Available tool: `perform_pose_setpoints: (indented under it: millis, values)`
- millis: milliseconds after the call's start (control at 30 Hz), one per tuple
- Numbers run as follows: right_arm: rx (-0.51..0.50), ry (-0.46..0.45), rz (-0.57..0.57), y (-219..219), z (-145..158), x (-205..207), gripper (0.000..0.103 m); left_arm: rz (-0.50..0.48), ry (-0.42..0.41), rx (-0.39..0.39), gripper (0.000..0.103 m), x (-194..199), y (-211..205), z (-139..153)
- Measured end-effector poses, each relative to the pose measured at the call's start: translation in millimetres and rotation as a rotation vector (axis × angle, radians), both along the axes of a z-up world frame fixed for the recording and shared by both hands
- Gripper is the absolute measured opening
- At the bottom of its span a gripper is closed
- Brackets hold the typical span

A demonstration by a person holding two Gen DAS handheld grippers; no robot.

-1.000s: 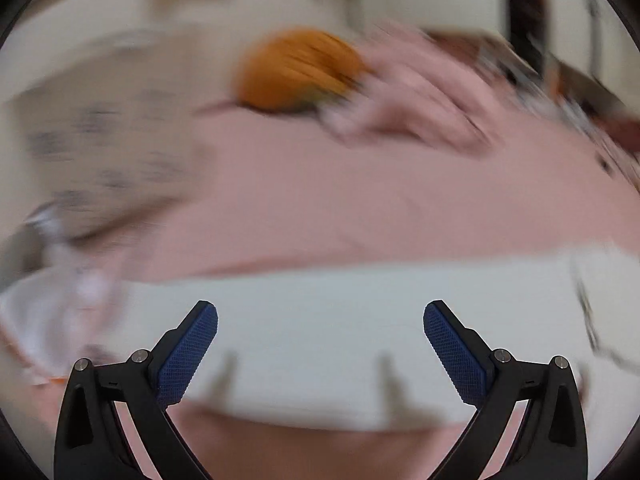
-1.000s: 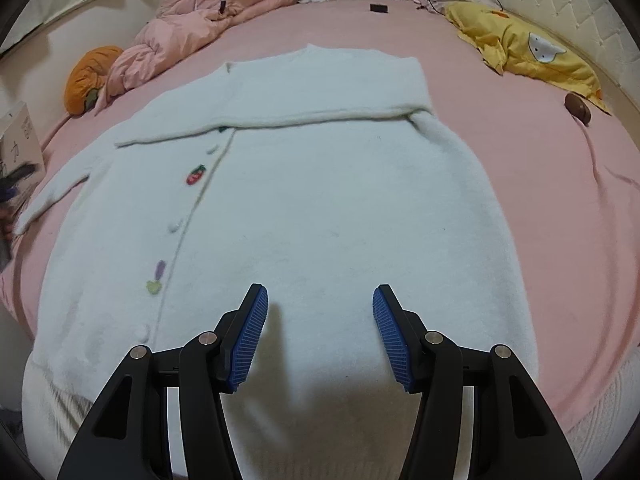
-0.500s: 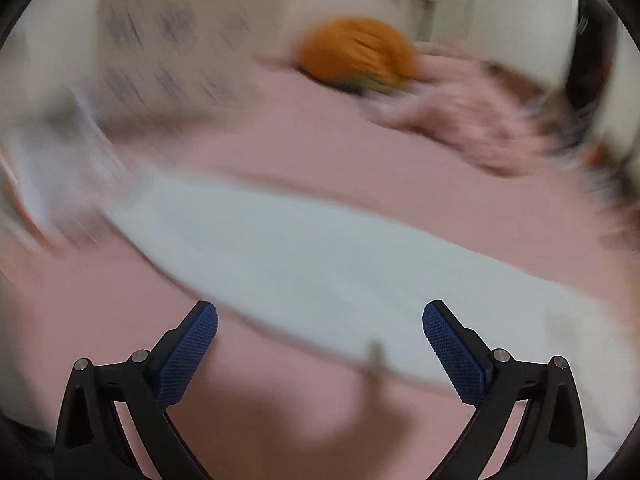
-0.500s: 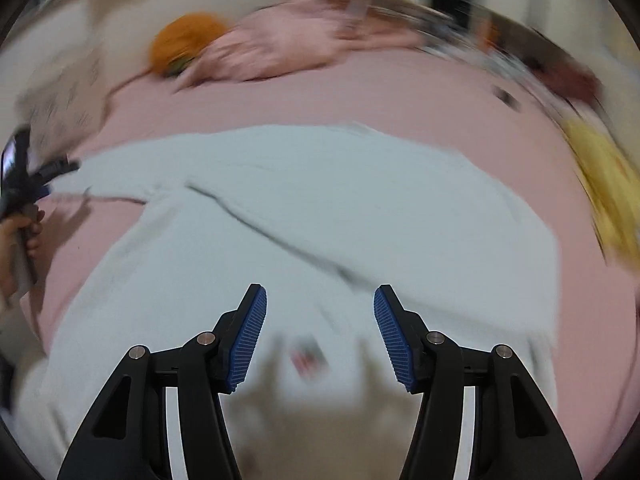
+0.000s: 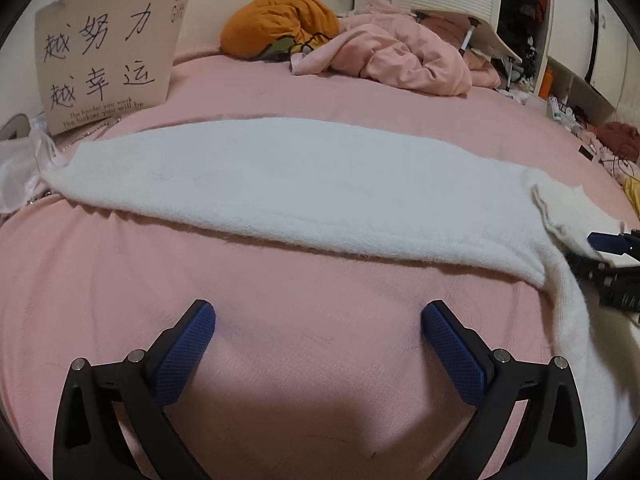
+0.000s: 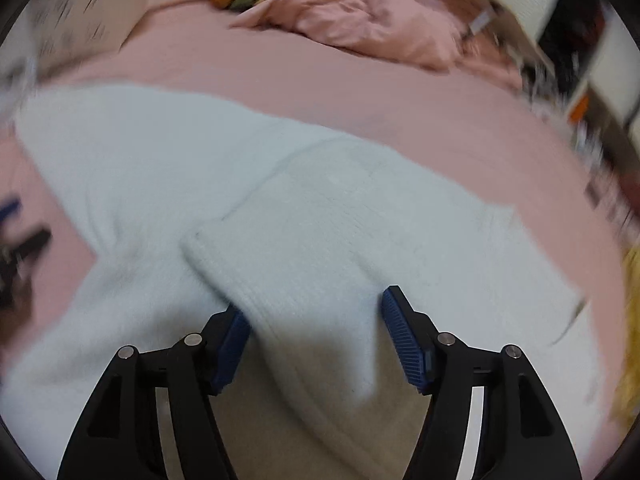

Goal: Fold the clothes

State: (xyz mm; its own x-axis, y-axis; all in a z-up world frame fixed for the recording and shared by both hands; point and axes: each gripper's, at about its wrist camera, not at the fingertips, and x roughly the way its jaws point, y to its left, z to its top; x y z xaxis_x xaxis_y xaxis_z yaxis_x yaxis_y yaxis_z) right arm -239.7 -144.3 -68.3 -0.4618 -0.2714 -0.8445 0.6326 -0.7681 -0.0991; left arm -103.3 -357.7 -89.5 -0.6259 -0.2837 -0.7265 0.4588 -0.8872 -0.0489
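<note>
A white fuzzy cardigan lies spread on the pink bed. Its long sleeve [image 5: 280, 184] stretches across the left wrist view, cuff at the far left. My left gripper [image 5: 318, 344] is open and empty, low over bare pink sheet just in front of the sleeve. My right gripper [image 6: 314, 336] is open, jaws astride the cuff end of the other sleeve [image 6: 280, 264], which lies folded across the cardigan body [image 6: 460, 264]. The right gripper also shows at the right edge of the left wrist view [image 5: 612, 248].
An orange cushion [image 5: 276, 24] and a crumpled pink quilt [image 5: 404, 60] lie at the far side of the bed. A cardboard sign [image 5: 108, 40] leans at the left. A white folding table [image 5: 460, 12] and clutter stand at the back right.
Both grippers swung left across the bed. The left one dropped in front of the outstretched sleeve. The right one moved forward over the cardigan to the folded sleeve's cuff.
</note>
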Motion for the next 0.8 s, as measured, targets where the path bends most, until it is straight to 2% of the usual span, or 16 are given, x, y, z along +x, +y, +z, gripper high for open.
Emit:
perform_pose_setpoints:
  millis: [33,67,100,200,333,400,533,600,700,800]
  values:
    - [-0.028,-0.018,-0.015,4.7,1.6,-2.9,0.037,0.000,0.001,-0.001,0.103,0.0,-0.2,0.1]
    - [-0.054,-0.034,-0.036,10.0,5.0,-6.7,0.021,0.000,0.002,-0.001,0.103,0.4,0.2,0.3]
    - [-0.091,-0.051,-0.061,18.4,11.2,-10.9,0.013,0.000,0.004,0.000,0.103,1.7,2.3,0.8]
    - [-0.273,-0.109,-0.128,55.4,38.4,-19.0,0.012,0.000,0.004,0.002,0.103,3.5,5.3,1.6]
    - [-0.422,-0.070,-0.262,136.4,84.9,-23.3,0.012,0.001,-0.012,-0.011,0.103,3.2,8.6,1.6]
    - [-0.467,-0.017,-0.361,199.1,109.2,-20.5,0.012,0.002,-0.027,-0.022,0.103,1.4,9.5,1.5]
    - [-0.435,0.132,-0.555,335.1,149.6,-0.2,0.012,0.006,-0.088,-0.056,0.103,-4.6,12.8,7.2]
    - [-0.390,0.201,-0.652,403.7,164.8,16.0,0.012,0.020,-0.105,-0.146,0.103,-1.2,22.5,22.2]
    - [-0.335,0.269,-0.807,500.3,173.8,51.8,0.012,-0.031,-0.069,-0.294,0.103,17.4,50.1,56.5]
    - [-0.304,0.290,-0.962,587.3,161.9,86.7,0.012,-0.087,-0.034,-0.340,0.103,40.6,79.9,92.1]
